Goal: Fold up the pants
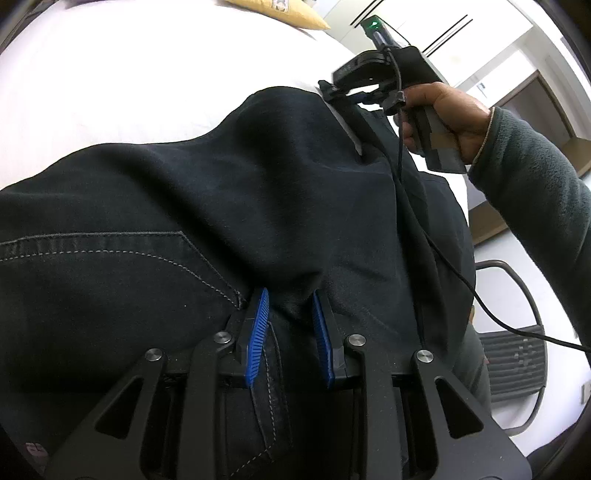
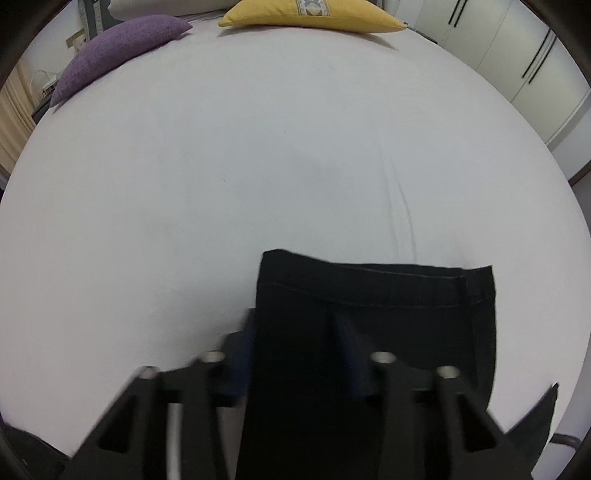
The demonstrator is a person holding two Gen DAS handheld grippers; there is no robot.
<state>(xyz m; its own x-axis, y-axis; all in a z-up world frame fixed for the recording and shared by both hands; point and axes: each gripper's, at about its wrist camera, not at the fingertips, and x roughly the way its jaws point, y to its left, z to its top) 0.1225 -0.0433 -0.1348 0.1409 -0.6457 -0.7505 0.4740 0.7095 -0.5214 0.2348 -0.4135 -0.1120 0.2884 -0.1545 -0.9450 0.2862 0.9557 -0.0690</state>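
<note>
Dark navy pants (image 1: 221,192) lie bunched across the white bed (image 1: 110,92), with a stitched back pocket at the left. My left gripper (image 1: 290,293) is shut on a raised fold of the pants near the pocket, its blue pads (image 1: 258,332) pressing the cloth. At the far end a hand (image 1: 450,114) holds my right gripper (image 1: 345,94) at the leg's edge. In the right wrist view the hemmed leg end (image 2: 388,295) runs between the blurred fingers of my right gripper (image 2: 293,317), which are closed against the cloth.
A yellow pillow (image 2: 314,14) and a purple pillow (image 2: 118,48) lie at the head of the bed (image 2: 221,166). White wardrobe doors (image 2: 517,55) stand to the right. A chair (image 1: 517,354) is beside the bed, and a black cable (image 1: 443,258) trails over the pants.
</note>
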